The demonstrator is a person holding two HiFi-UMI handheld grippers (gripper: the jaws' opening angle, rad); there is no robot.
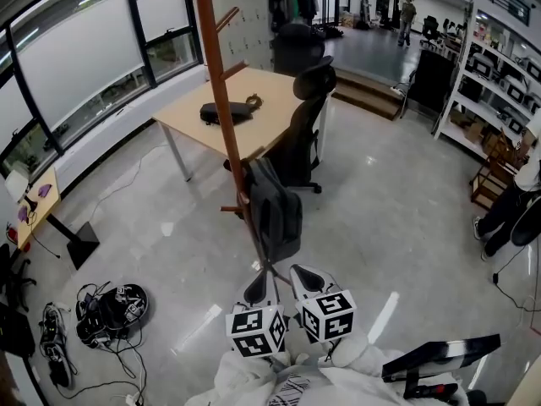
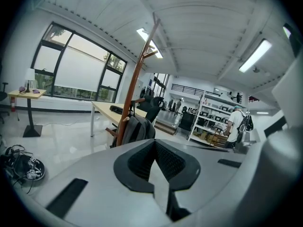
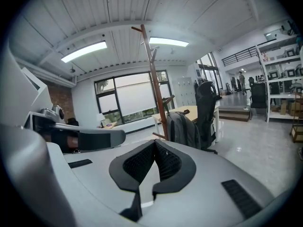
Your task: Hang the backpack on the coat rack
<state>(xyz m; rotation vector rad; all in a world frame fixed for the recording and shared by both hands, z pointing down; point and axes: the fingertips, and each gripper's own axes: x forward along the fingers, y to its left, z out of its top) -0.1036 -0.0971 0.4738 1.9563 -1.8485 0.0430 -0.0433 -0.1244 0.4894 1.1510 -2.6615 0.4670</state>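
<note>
grey soft floppy backpack [image 1: 277, 214] hangs on the tall brown wooden coat rack [image 1: 218, 83]; its top loop looks best to grab. left gripper [image 1: 258, 284] and right gripper [image 1: 306, 277] are closed tight, holding nothing.

Office-lab — desk [image 1: 254, 91], shelving [image 1: 499, 66].

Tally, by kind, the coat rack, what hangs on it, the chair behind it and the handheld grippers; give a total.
coat rack: 1
backpack: 1
office chair: 1
grippers: 2 (left gripper, right gripper)
Total: 5
</note>
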